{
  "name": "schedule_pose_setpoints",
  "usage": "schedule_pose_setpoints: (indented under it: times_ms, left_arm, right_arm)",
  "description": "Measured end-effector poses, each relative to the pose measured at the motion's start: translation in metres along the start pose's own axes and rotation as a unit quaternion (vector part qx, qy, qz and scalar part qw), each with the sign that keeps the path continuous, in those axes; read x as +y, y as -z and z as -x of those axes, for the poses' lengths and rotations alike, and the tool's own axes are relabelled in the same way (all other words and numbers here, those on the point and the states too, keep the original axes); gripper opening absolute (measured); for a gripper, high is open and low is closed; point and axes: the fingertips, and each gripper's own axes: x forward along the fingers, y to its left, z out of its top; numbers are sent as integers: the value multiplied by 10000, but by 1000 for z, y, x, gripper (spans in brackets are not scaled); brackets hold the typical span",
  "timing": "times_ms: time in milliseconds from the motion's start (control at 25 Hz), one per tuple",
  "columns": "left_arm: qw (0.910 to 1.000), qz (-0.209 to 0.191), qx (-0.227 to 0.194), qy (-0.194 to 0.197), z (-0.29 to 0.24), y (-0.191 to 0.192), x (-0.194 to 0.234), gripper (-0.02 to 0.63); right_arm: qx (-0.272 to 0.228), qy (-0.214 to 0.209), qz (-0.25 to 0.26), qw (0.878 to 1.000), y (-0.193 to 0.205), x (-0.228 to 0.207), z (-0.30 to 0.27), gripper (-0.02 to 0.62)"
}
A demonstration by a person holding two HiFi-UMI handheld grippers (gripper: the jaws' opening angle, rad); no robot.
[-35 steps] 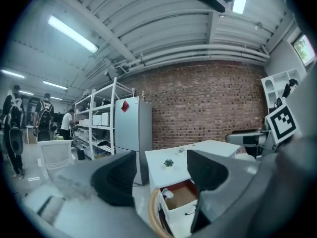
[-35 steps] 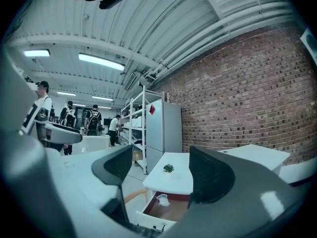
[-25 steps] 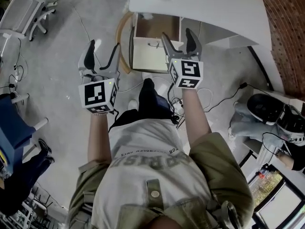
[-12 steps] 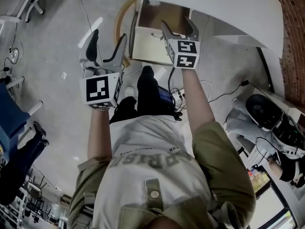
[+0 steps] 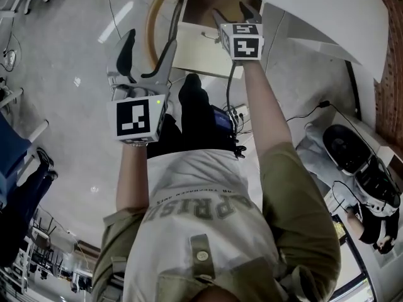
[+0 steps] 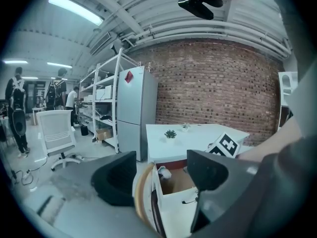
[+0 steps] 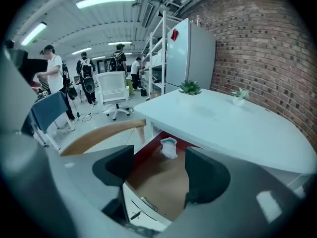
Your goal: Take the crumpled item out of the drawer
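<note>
**Item:** small white crumpled wad with a bluish-green fringe (image 7: 169, 148). It is lying at the back of the open white drawer with a brown floor (image 7: 161, 187), just under the edge of the white tabletop (image 7: 233, 128).

**Handling (a judgement only):** it is looking light, soft and squashable, and not fragile. A pinch across its bulging middle is looking safest, since a loose edge could be slipping free.

**Right gripper (image 7: 159, 171):** it is hovering over the drawer opening. Its jaws are standing wide apart, gripping nothing and touching nothing. The wad is showing between them but lying well beyond.

**Left gripper (image 6: 161, 177):** it is hovering short of the drawer. Its jaws are likewise gaping wide and carrying nothing.
</note>
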Motion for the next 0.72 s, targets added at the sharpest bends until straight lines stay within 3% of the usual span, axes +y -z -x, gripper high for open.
schedule_pose_setpoints:
  times_ms: [280,720]
  left_arm:
    - [9996,229,25,-136,-1,27,7,324]
    - [9990,302,59,-308,-3,64,26,324]
  right_arm:
    - [306,-193,661,9972,9,0,-46,319]
    - [638,-327,1794,9812,26,4,-94,305]
